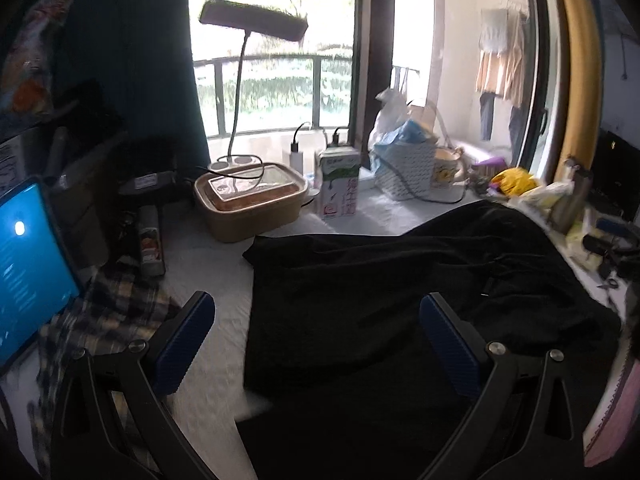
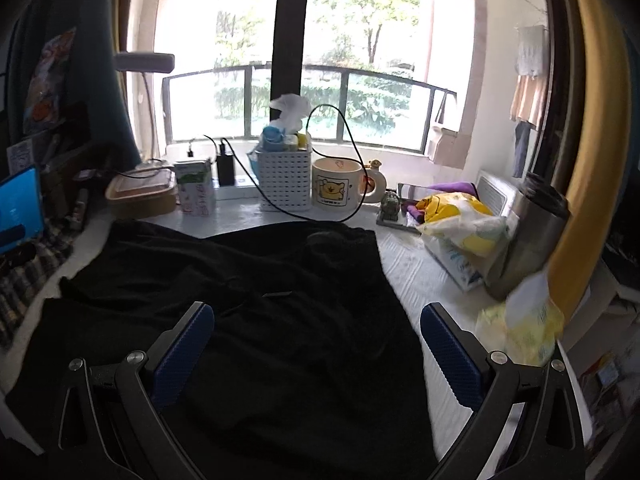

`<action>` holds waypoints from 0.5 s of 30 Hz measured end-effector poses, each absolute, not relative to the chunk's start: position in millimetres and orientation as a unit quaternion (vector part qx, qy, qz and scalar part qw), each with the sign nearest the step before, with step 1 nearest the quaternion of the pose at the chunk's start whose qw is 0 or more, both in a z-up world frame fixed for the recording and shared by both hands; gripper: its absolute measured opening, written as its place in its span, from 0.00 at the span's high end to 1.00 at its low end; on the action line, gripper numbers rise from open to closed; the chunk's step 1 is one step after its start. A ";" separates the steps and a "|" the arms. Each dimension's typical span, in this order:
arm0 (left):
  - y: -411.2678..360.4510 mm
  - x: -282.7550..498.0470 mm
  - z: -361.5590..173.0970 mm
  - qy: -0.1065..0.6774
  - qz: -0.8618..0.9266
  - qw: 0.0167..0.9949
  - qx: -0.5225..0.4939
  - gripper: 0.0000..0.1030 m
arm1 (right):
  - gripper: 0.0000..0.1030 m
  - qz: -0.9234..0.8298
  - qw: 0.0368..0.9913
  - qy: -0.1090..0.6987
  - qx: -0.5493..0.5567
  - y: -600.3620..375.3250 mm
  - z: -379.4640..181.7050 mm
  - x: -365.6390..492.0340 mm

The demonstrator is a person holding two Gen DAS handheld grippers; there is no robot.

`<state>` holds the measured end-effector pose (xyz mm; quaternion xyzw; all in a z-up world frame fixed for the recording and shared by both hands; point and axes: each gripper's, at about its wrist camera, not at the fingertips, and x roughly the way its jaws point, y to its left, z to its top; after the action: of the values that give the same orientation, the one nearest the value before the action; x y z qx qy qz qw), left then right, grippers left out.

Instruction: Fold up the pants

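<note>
Hovering spread and empty, the left gripper [image 1: 316, 340] and right gripper [image 2: 316, 340] frame the pants [image 2: 240, 300], laid flat on the tabletop [image 2: 420, 272] for folding.

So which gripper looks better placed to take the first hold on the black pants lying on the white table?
Probably the left gripper: its open fingers straddle the near left edge of the black pants. The right gripper, also open, hovers over the cloth's middle, its right edge under one finger.
</note>
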<state>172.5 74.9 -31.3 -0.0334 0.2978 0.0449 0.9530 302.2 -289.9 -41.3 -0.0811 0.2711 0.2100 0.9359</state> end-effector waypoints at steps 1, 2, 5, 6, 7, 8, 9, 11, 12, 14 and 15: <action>78.1 182.8 -34.2 0.307 0.044 0.950 -0.031 0.02 | 0.00 0.215 0.933 0.278 -0.078 -290.4 -42.2 312.8; 83.5 197.5 -37.8 0.318 0.040 0.947 -0.034 0.02 | 0.00 0.218 0.930 0.288 -0.075 -291.4 -43.6 328.3; 100.4 233.0 -47.9 0.341 0.029 0.938 -0.053 0.02 | 0.09 0.223 0.923 0.303 -0.078 -290.3 -45.2 359.2; 107.5 244.7 -51.0 0.348 0.028 0.935 -0.061 0.02 | 0.12 0.227 0.920 0.311 -0.080 -289.8 -45.8 371.7; 113.9 254.8 -53.4 0.356 0.028 0.931 -0.069 0.02 | 0.16 0.232 0.916 0.317 -0.081 -289.6 -46.5 382.6; 122.0 267.7 -56.9 0.365 0.028 0.927 -0.079 0.02 | 0.19 0.238 0.912 0.324 -0.081 -289.6 -47.7 396.8; 128.0 278.2 -59.9 0.373 0.026 0.923 -0.085 0.02 | 0.21 0.242 0.909 0.330 -0.080 -289.1 -48.4 406.4; 137.2 293.7 -64.4 0.381 0.029 0.920 -0.091 0.02 | 0.26 0.245 0.904 0.342 -0.079 -289.4 -50.5 427.7; 140.9 301.2 -67.2 0.386 0.028 0.917 -0.093 0.03 | 0.27 0.246 0.902 0.347 -0.078 -288.9 -51.1 439.0; 147.7 318.7 -75.3 0.405 0.029 0.909 -0.099 0.10 | 0.36 0.253 0.895 0.359 -0.074 -288.2 -53.9 460.1; 150.1 325.9 -79.9 0.414 0.029 0.904 -0.102 0.13 | 0.38 0.254 0.891 0.369 -0.071 -287.3 -56.3 471.5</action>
<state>325.9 150.1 -79.9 -0.1021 0.4142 0.0291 0.9040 471.5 -287.3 -56.3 -0.0709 0.3693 0.2536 0.8912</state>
